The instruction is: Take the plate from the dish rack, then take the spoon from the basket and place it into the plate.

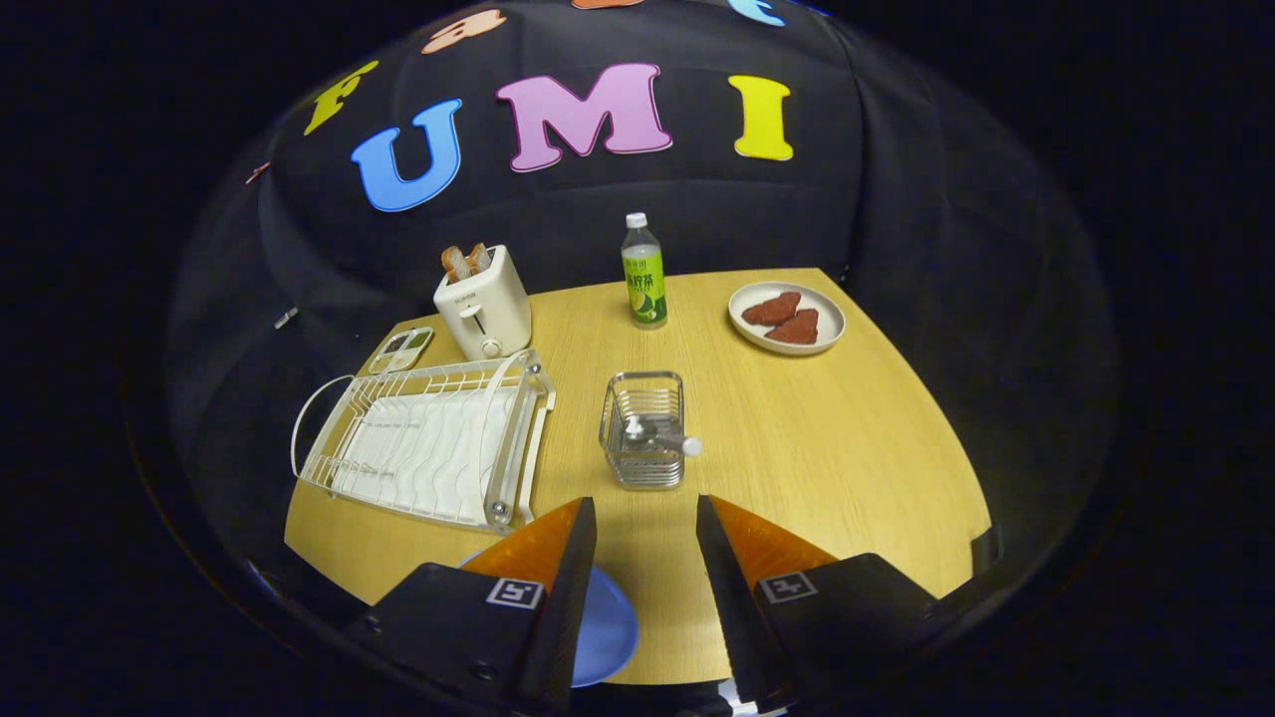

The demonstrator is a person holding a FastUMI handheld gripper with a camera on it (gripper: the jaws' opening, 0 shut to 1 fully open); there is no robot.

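tool (645,518) open, holding nothing; blue plate (603,627) beneath it; metal spoon (657,435) lies in the wire basket (642,430).

— What do we see of our tongs (645,518)?

— We see two wedge-shaped fingers (543,543) that taper to narrow tips with a gap between them. Each one sits on a black, blocky mount.

— Do we find any markings?

— Yes, each mount carries a small square tag with a black-and-white pattern, set close to the base of its finger. On the left mount we also make out a couple of small round screws near its lower edge.
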